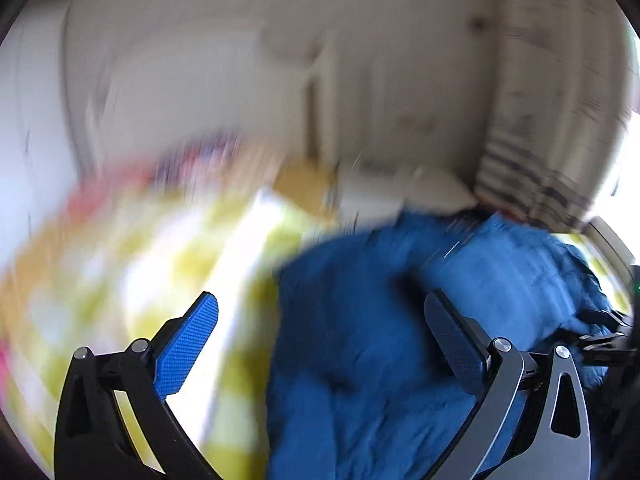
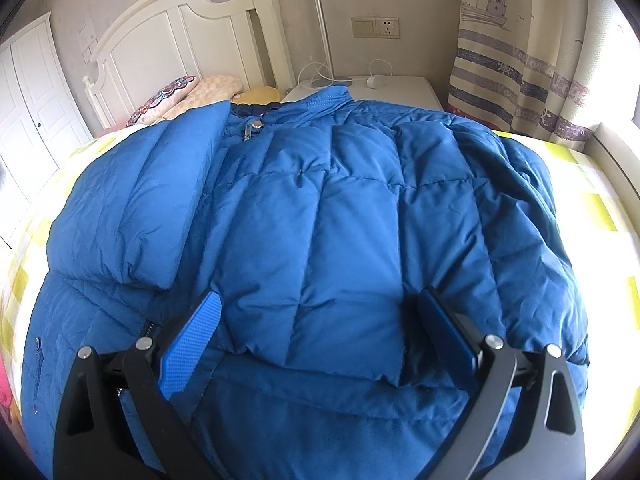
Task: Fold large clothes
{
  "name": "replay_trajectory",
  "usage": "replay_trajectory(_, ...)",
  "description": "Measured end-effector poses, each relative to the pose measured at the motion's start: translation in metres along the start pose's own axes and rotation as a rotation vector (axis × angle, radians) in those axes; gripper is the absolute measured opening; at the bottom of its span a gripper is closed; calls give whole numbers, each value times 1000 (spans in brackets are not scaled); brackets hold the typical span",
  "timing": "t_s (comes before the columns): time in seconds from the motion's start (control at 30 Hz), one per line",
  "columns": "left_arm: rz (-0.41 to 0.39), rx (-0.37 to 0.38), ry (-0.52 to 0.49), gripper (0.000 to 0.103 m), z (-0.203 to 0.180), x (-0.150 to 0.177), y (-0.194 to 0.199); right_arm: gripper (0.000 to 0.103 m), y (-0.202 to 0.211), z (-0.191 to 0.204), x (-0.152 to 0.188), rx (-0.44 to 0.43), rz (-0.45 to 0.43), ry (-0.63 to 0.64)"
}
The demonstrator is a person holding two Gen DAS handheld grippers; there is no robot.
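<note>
Right wrist view: blue down jacket (image 2: 320, 220) on bed (image 2: 592, 200), sleeves folded in; right gripper (image 2: 318, 332) spread, empty. Left gripper (image 1: 320, 340) spread too. Risk: puffy sleeve (image 2: 132, 208) springing open.

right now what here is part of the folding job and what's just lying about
Part of the job:
blue puffer jacket
left hand-held gripper
right hand-held gripper
bed

Just lying about:
pillows
nightstand
charger
curtain
</note>
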State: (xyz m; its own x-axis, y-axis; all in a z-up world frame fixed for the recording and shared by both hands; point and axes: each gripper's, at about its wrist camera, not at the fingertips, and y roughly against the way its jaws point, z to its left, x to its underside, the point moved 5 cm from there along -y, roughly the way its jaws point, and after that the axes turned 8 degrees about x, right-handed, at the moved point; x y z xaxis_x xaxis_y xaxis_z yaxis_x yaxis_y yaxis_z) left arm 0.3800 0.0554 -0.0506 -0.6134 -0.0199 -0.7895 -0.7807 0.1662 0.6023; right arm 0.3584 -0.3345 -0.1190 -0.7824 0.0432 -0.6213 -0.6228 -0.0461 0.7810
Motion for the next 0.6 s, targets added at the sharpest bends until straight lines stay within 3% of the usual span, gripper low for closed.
replay_trajectory(0.13, 75, -34, 69, 99, 24, 26, -32, 98, 0, 1, -1, 2, 0, 3)
replay_trajectory(0.3, 195, -115, -15, 99, 7, 59, -82, 98, 2, 4, 0, -2, -11, 2)
replay_trajectory(0.37, 175, -106, 1, 99, 8, 56, -80, 98, 6, 4, 0, -6, -29, 5)
replay_trajectory(0.5, 184, -72, 32, 99, 14, 59, -83, 98, 34, 19, 1, -24, -144, 66)
replay_trajectory(0.6, 186, -65, 38, 99, 14, 60, -86, 98, 65, 65, 7, -41, -258, 235)
